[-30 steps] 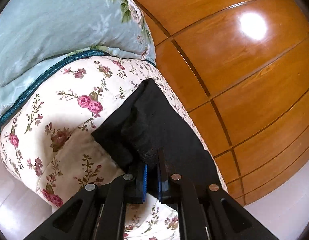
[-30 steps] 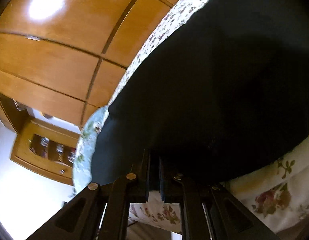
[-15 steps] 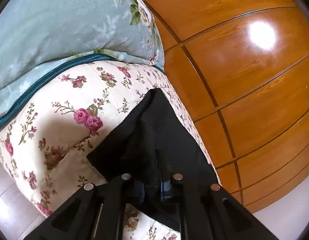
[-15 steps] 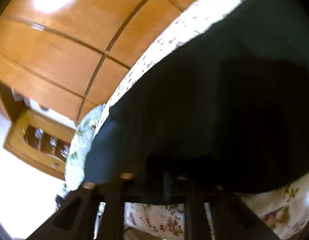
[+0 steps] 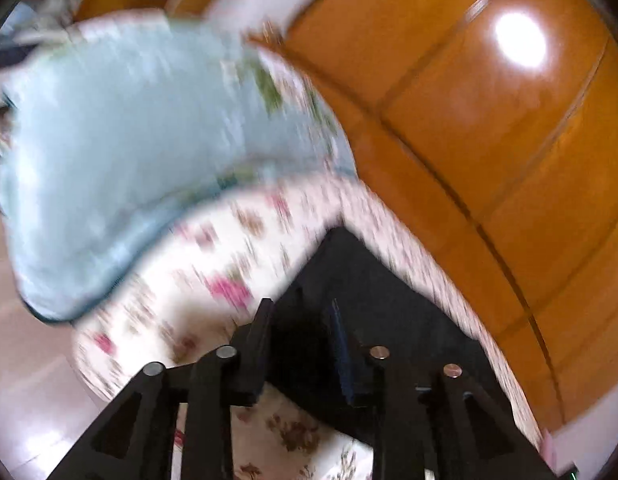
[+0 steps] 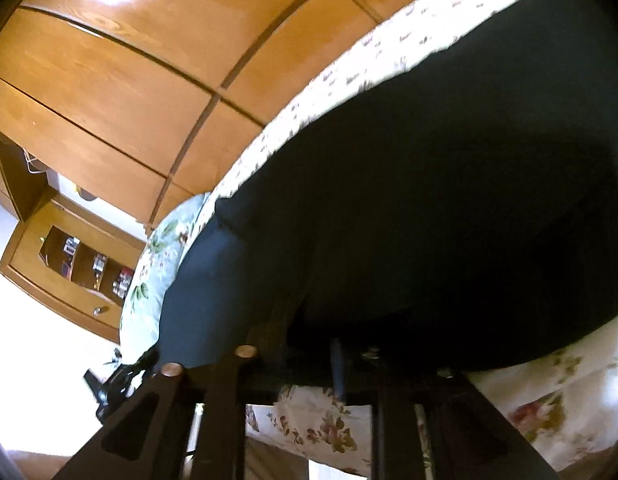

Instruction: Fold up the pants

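Both grippers, clenched on the flat black cloth pants [image 5: 389, 304] a second ago, are opening: left gripper [image 5: 299, 312] released, right gripper [image 6: 309, 340] released above the floral bedsheet [image 6: 317, 428].

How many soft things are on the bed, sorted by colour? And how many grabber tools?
Black pants: 1
Light blue pillow: 1
Flowery white bed cover: 1
Grabbers: 2, the left gripper and the right gripper, both opening, cloth between their fingers
Total: 5
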The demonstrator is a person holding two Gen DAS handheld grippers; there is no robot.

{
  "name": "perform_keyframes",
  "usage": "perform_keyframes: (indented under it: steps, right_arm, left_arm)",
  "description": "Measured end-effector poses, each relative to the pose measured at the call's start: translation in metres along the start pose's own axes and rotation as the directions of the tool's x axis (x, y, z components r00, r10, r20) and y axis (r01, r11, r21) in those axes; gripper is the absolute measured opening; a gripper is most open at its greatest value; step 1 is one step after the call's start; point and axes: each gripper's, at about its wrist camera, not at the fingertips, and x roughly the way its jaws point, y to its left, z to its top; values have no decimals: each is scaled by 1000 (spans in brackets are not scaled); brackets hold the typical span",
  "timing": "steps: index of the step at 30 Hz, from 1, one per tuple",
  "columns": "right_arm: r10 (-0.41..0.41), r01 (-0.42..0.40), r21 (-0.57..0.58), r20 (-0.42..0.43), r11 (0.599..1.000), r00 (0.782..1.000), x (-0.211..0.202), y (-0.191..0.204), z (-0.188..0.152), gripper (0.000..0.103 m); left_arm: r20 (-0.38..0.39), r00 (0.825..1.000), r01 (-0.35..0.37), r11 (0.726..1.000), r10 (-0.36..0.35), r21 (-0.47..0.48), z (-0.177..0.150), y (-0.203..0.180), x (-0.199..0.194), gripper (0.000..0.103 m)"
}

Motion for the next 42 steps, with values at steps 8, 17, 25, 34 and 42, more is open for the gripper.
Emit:
perform_keyframes:
  steps: [8,17,25,34,42]
  right_arm:
    - [-121,114,54,153,992,981,-55,-37,30,31]
    - [-244,120,330,366,936,898,-140,-134,81,34]
    - [-255,27,422,494,906,831,-180,-186,104,33]
    - [-276,69,387,509,920,815,-171,-162,120,8]
    - [-372,231,330,476,916,797,-201,-130,86,8]
  left_arm:
    - [7,984,174,975,-177,141,4,-68,1,42]
    - [-419,867,393,886,-268,245,-65,-153,111,44]
    - [-384,882,399,864,-272,307,-88,-147,113,43]
    - [-369,883,421,834,-289,355,-92,-146,109,43]
    - [-376,875,438,827,-303,353,-91,-145,108,43]
